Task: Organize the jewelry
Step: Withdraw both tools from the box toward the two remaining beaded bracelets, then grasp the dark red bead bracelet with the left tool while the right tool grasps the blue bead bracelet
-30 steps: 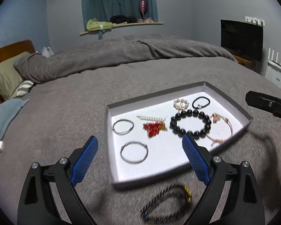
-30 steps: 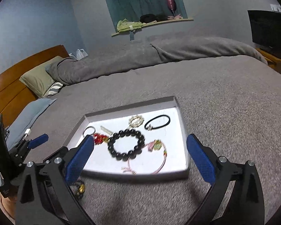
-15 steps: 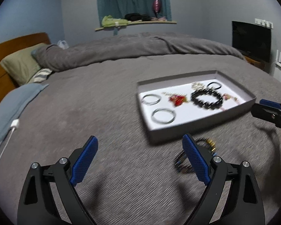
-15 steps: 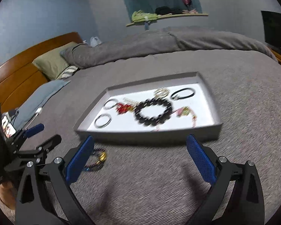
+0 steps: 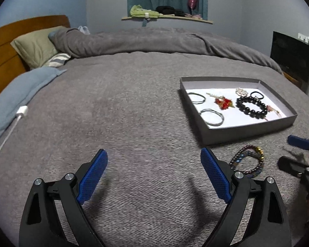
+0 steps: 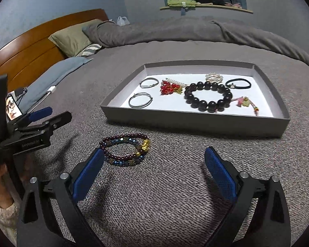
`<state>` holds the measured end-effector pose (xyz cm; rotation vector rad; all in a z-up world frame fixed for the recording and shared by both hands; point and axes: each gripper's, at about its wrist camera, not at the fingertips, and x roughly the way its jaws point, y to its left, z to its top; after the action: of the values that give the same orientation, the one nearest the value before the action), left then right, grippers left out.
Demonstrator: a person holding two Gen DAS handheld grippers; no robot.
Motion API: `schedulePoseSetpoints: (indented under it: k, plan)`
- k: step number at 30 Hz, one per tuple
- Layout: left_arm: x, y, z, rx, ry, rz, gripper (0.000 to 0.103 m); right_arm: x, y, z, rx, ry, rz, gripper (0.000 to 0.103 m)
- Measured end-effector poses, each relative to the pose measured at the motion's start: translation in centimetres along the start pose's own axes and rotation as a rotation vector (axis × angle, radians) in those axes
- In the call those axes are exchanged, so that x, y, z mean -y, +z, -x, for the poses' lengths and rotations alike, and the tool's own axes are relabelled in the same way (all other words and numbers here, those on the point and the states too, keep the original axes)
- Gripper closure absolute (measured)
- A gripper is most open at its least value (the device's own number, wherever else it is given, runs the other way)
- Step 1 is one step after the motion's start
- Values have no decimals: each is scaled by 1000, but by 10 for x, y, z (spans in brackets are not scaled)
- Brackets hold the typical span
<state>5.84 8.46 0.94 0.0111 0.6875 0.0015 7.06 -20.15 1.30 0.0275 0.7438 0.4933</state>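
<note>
While both grippers hang low over the grey bedspread (image 5: 134, 107), I log what the two wrist views give me.

Left gripper (image 5: 153, 164): fingers spread wide apart, nothing between the blue pads (image 5: 92, 176); only bare blanket lies under the gap. In the right wrist view I see it from the side at the left edge (image 6: 49, 114).

Right gripper (image 6: 154, 162): fingers likewise wide apart and holding nothing; its left pad (image 6: 88, 174) sits just beside the loose bracelet, whether touching I cannot tell.

Loose beaded bracelet (image 6: 125, 151): multicoloured coil with dark red, blue and gold beads, lying flat on the blanket outside the tray, just in front of its near wall. From the left wrist it lies to the right of my right-hand finger (image 5: 248, 161).

Tray (image 6: 195, 121): shallow grey box with white floor, resting on the bed.

Tray contents: two thin metal bangles (image 6: 140, 101) at the left; red bead cluster (image 6: 169, 87) beside them; large black bead bracelet (image 6: 208, 96) in the middle; small gold piece (image 6: 213, 77) and black hair tie (image 6: 239, 83) toward the far wall; pink cord charm (image 6: 245, 103) at the right.

Surroundings: pillow (image 5: 36, 45) and wooden headboard (image 5: 2, 47) at the left; white charger cable (image 5: 12, 123) on the blue cover.
</note>
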Motion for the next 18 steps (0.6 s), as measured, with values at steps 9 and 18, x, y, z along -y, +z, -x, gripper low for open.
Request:
schedulePoseSetpoints:
  k: [9, 18]
  plan:
    - [32, -3, -3, -55, -209, -36, 32, 9, -1, 1, -18, -26, 7, 54]
    - [64, -5, -31, -164, -284, -70, 82, 20, -1, -2, -39, -8, -15, 60]
